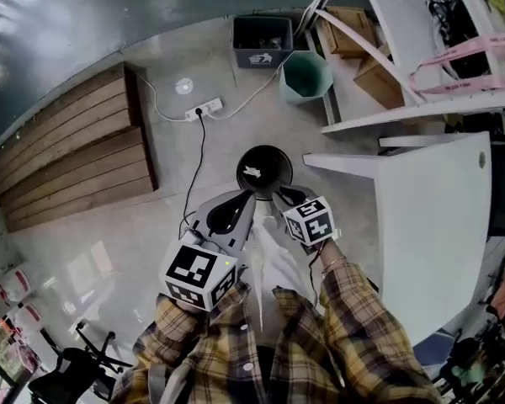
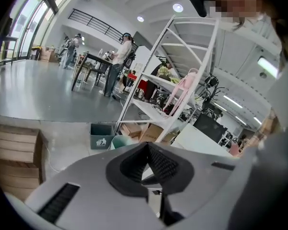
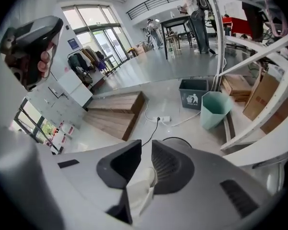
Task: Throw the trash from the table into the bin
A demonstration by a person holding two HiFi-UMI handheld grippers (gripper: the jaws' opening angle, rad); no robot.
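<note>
In the head view, both my tongs are lifted in front of the chest, away from the white counter (image 1: 438, 225) at the right. The left tongs (image 1: 254, 196) and the right tongs (image 1: 279, 196) point close together over a round black object (image 1: 264, 171) on the floor. White paper (image 1: 273, 255) shows just below them. The grey bin (image 1: 263, 40) and the teal bin (image 1: 306, 76) stand well apart from me, so I judge most of the carry is ahead.

In the left gripper view, the left tongs (image 2: 148, 145) are together at the tips. A pale sliver behind them I cannot identify.

In the right gripper view, the right tongs (image 3: 145, 143) are clamped on the white paper (image 3: 140, 188), which sits deep between the pads. I think that makes the hold safe for the way.
</note>
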